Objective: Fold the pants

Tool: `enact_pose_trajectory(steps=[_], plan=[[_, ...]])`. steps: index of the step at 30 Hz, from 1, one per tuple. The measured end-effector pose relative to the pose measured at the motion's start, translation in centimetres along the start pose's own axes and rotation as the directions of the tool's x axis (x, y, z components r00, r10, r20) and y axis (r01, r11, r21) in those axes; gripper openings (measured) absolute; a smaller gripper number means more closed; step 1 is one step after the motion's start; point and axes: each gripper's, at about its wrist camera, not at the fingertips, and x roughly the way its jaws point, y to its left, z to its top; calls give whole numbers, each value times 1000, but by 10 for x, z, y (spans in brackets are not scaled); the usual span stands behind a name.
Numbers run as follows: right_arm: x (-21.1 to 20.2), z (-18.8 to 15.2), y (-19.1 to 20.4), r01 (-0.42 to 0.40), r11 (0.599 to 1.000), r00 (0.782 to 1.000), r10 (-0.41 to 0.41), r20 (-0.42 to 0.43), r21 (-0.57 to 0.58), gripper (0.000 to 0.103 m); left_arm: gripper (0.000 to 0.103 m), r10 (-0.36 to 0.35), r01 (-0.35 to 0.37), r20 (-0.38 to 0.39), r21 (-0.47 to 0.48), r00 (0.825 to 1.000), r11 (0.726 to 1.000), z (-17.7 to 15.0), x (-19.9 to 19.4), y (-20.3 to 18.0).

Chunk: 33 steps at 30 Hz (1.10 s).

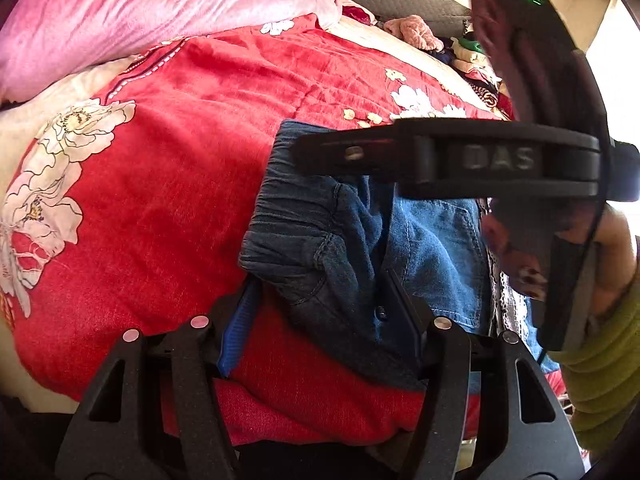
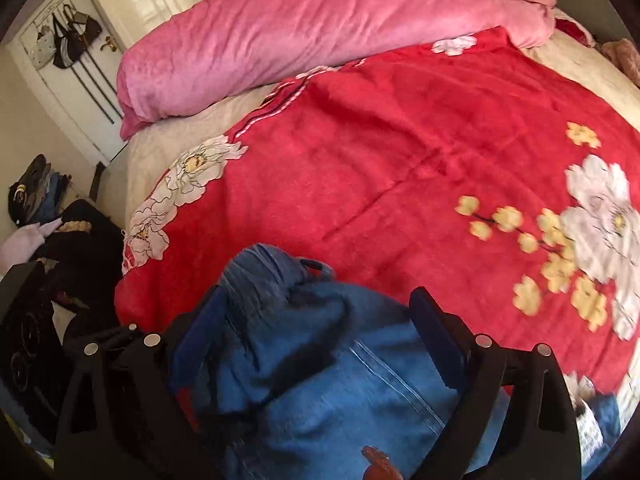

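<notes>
We see blue denim pants [image 1: 320, 240] bunched on a red flowered blanket [image 1: 160, 200] on a bed. Our left gripper [image 1: 320, 332] is partly closed around the waistband; our right gripper [image 2: 316, 344] spreads wide over the denim.

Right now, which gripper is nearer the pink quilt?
Neither clearly. Left gripper and right gripper both straddle the jeans, across the red blanket from the pink quilt.
</notes>
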Motion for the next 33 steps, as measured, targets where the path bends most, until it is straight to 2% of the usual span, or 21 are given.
enact_pose_trajectory(steps=[3,4,5,7,11,14,16,20,23,25,28,30,31,32,33], plan=[[18,-1,3,-5,1000,999,4,-42,-28,91,53,-7,7,-5,-7,1000,1000,0,1,2],[22,-2,3,-8,999,999,6,-44,-33,86,53,-10,10,-5,-9,1000,1000,1,1,2],[24,-3,3,-12,999,999,10,-41,-40,72,53,-14,14,-7,-12,1000,1000,0,1,3],[20,-6,6,-57,997,998,55,-26,-52,52,55,-25,25,-9,-16,1000,1000,0,1,4],[-8,-13,1,-87,995,996,89,32,-40,36,65,-95,95,-6,-5,996,996,-1,-2,5],[-38,-22,-11,-136,991,987,136,89,-1,32,71,-133,133,17,1,991,991,-3,-8,6],[-60,-31,-18,-168,986,978,165,129,10,32,75,-140,140,28,16,990,990,-5,-13,3],[-102,-54,-30,-212,977,956,204,210,15,32,75,-174,172,36,42,984,984,-9,-21,-14],[-131,-74,-43,-236,971,938,221,267,25,32,75,-186,181,40,103,982,978,-10,-25,-39],[-146,-85,-51,-237,971,931,218,293,28,32,76,-186,182,28,121,982,976,-9,-21,-52],[-163,-99,-64,-240,970,919,213,332,41,32,76,-231,230,-10,117,973,966,-4,-11,-71],[-171,-107,-72,-241,969,908,204,366,55,37,73,-303,308,-61,104,951,946,-1,-2,-87],[-177,-113,-78,-236,968,902,189,387,79,46,65,-332,339,-76,95,940,936,-1,1,-92],[-182,-119,-84,-240,965,896,178,407,107,63,65,-361,368,-84,98,929,925,-2,2,-102],[-191,-130,-94,-241,958,886,152,438,156,72,65,-367,375,-84,127,927,918,-4,1,-113]])
